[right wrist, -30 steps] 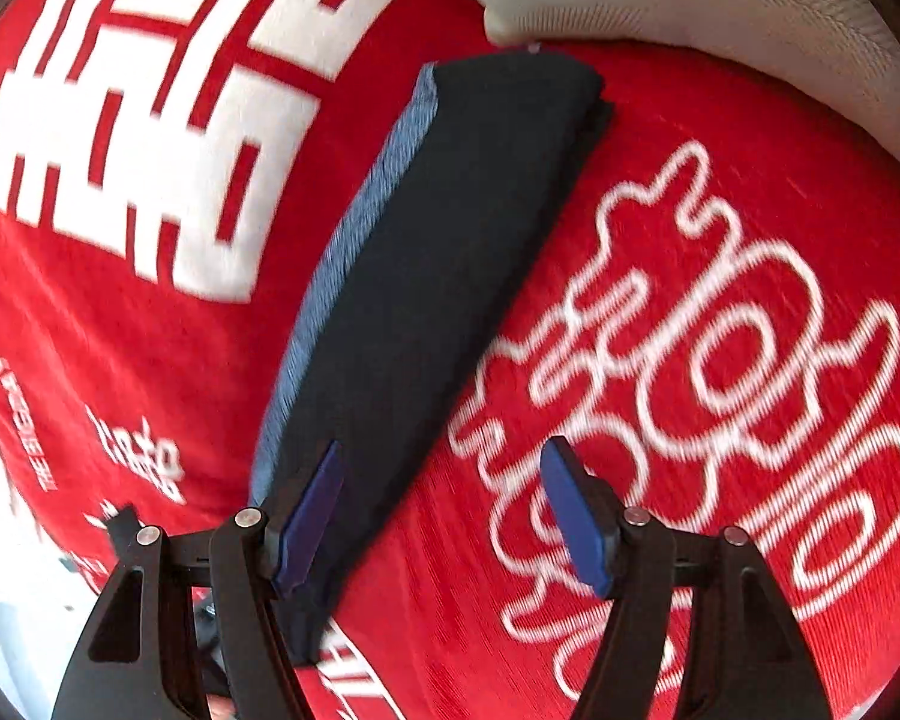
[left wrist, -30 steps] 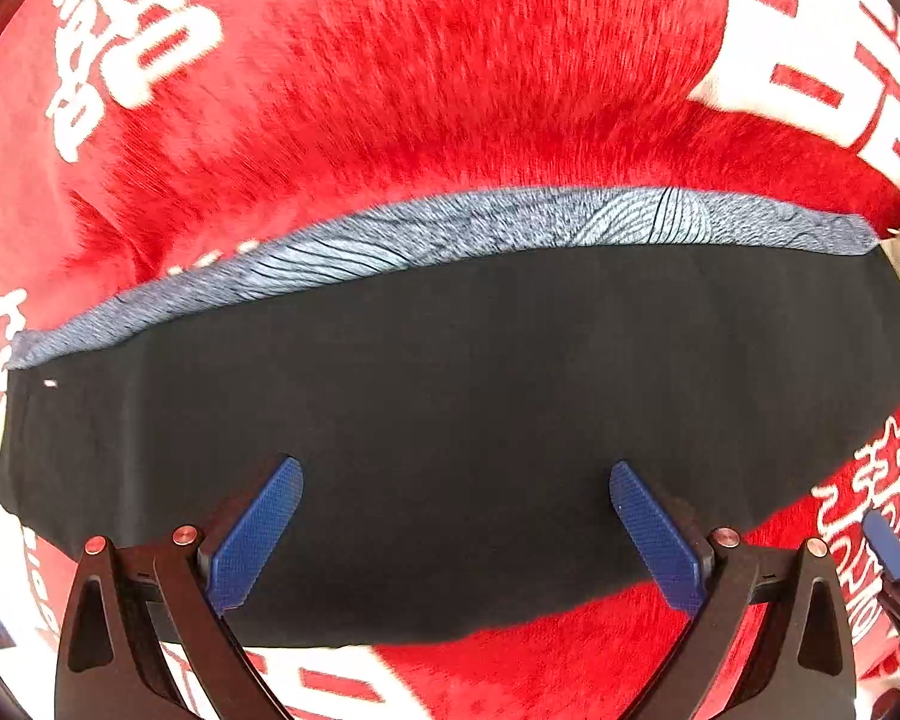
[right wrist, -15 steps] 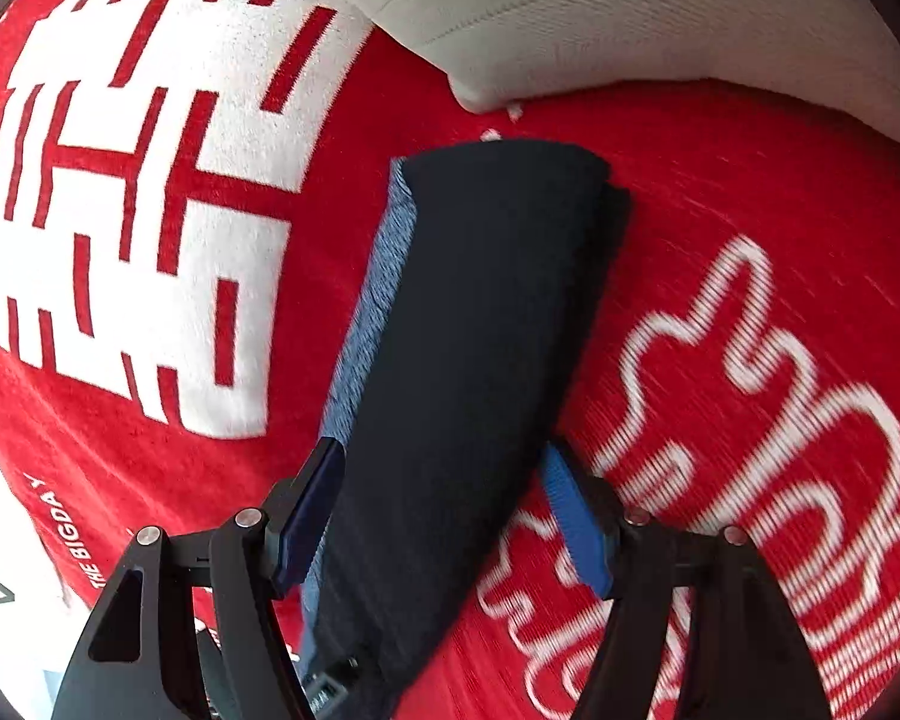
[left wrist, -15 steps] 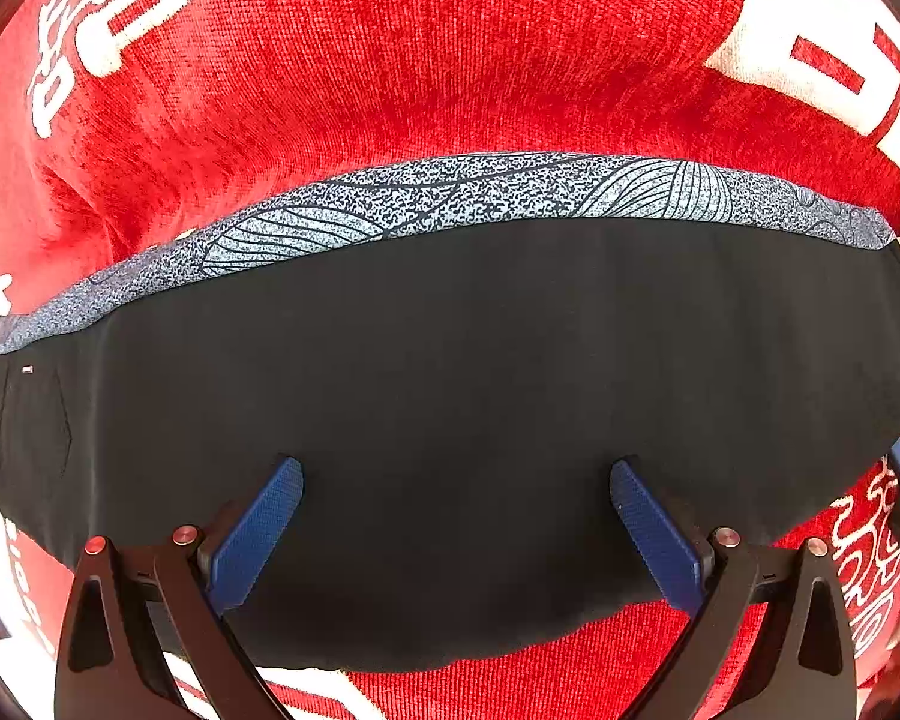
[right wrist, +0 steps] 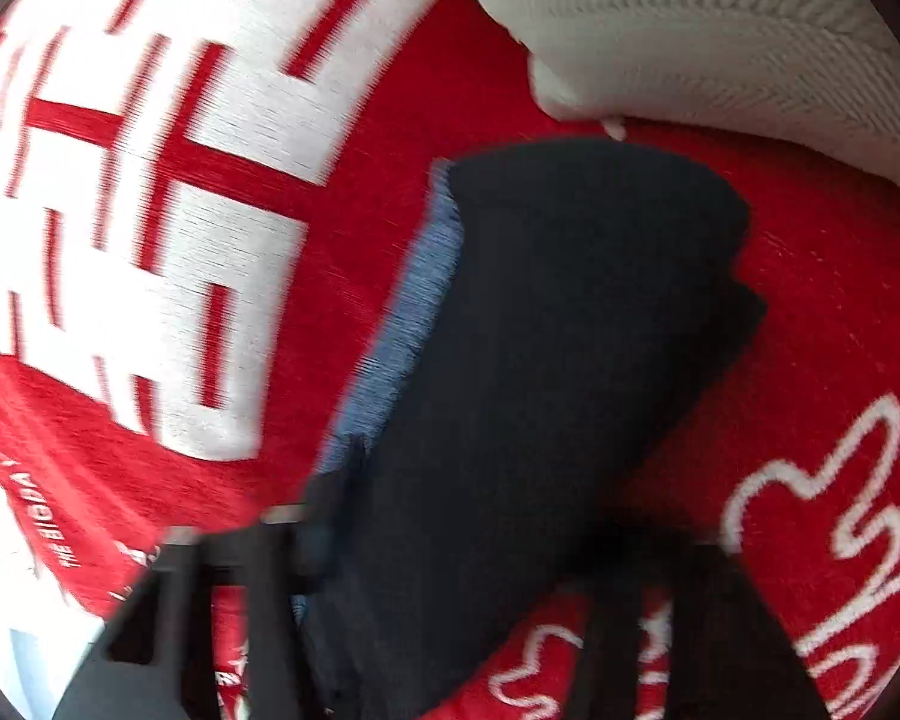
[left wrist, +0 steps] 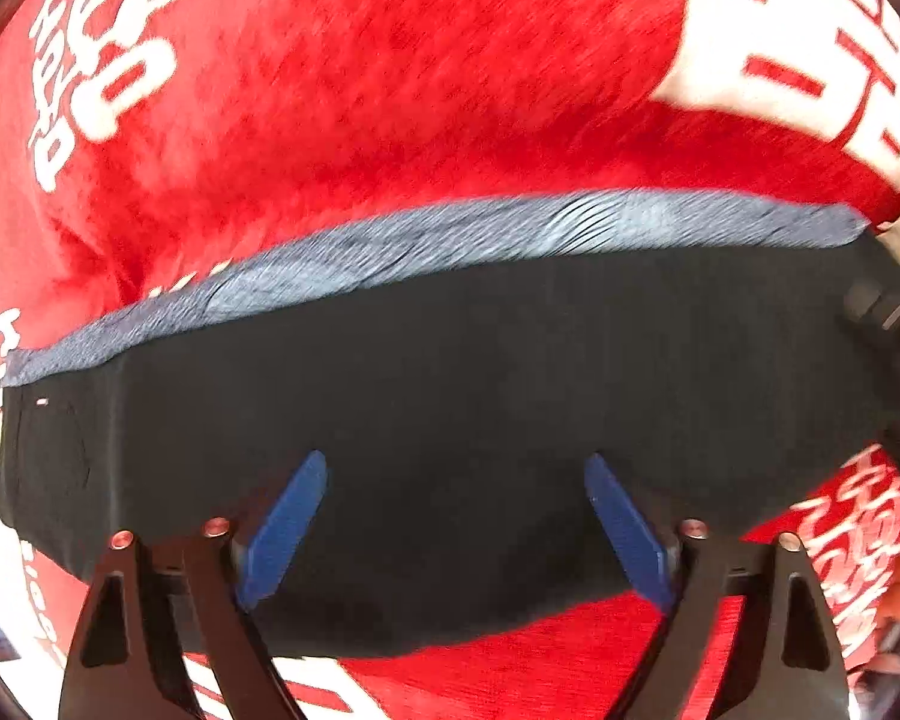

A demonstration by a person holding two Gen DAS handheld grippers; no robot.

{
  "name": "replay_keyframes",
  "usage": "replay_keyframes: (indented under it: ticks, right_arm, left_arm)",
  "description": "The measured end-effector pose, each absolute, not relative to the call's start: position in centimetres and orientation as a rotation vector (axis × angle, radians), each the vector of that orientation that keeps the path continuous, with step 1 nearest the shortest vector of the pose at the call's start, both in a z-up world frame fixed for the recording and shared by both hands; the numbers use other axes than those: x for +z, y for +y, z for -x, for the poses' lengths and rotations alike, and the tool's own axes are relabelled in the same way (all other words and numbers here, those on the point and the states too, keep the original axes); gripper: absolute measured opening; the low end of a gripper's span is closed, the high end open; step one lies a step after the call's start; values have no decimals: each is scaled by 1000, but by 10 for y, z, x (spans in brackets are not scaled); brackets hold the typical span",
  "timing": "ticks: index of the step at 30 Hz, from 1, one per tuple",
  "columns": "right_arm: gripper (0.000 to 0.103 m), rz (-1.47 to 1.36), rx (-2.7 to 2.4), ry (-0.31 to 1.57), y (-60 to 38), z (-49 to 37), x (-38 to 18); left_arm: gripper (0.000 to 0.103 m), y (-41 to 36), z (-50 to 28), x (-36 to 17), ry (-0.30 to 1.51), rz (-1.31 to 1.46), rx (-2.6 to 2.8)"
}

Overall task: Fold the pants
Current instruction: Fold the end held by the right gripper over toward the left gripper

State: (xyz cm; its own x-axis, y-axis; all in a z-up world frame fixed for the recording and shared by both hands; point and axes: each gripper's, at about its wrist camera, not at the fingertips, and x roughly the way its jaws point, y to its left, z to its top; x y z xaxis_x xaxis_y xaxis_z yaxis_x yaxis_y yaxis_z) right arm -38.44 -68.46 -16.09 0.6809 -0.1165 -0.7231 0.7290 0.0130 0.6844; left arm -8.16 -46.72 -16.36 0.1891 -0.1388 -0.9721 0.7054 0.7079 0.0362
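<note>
The black pants (left wrist: 450, 396) lie folded in a long strip on a red blanket (left wrist: 390, 90), with a blue-grey patterned edge (left wrist: 450, 234) along their far side. My left gripper (left wrist: 456, 516) is open, its blue pads over the near half of the strip. In the right wrist view the pants (right wrist: 546, 360) run away from the camera, patterned edge (right wrist: 414, 312) on the left. My right gripper (right wrist: 450, 558) straddles the near end of the strip; the view is blurred, its fingertips are covered by the cloth, and I cannot tell how its jaws stand.
The red blanket has large white characters (right wrist: 150, 210) and white outline drawings (right wrist: 840, 516). A cream ribbed cushion (right wrist: 720, 30) lies just past the far end of the pants. The other gripper's dark body (left wrist: 888, 324) shows at the right edge of the left wrist view.
The right gripper has moved forward over the near end of the pants, and its blue pads no longer show. The left gripper has drawn back slightly and stays open.
</note>
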Motion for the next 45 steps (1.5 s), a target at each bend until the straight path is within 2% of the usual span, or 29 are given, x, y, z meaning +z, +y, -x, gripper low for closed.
replay_keyframes:
  ticks: [2,3,9,11,14,24,28,32,38,43,45]
  right_arm:
    - [15,-1412,-709,585,-687,387,-159]
    - [14,-1397,-708,596,-687,386,-156]
    - [14,-1245,-667,617,-680,369,-116]
    - [13,-1227,-647,615,-678,364,-107]
    - [13,-1149,-630,646,-668,352,-94]
    - [13,-741,-548,786,-615,290,-40]
    - [13,-598,-507,833,-586,266,-27]
    - [13,-469,-501,869,-559,241,-15]
    - [13,-227,-486,944,-500,204,-24]
    - [14,23,-439,1065,-419,151,-68]
    - [18,115,-431,1119,-397,149,-94]
  left_arm:
    - [86,-479,87,-152,1235,-515,-677]
    - [81,-483,89,-149,1229,-507,-686]
    - [81,-509,109,-169,1275,-484,-691]
    - [82,-508,124,-182,1228,-523,-696]
    - [82,-501,139,-182,1118,-521,-732]
    - [82,-476,149,-184,1066,-425,-806]
    - [82,-457,138,-178,1119,-396,-863]
    - [81,-416,113,-150,1184,-318,-848]
    - [81,-320,50,-119,1174,-253,-672]
    - [81,-260,-1,-133,1228,-246,-506]
    - [81,-237,-11,-138,1246,-228,-457]
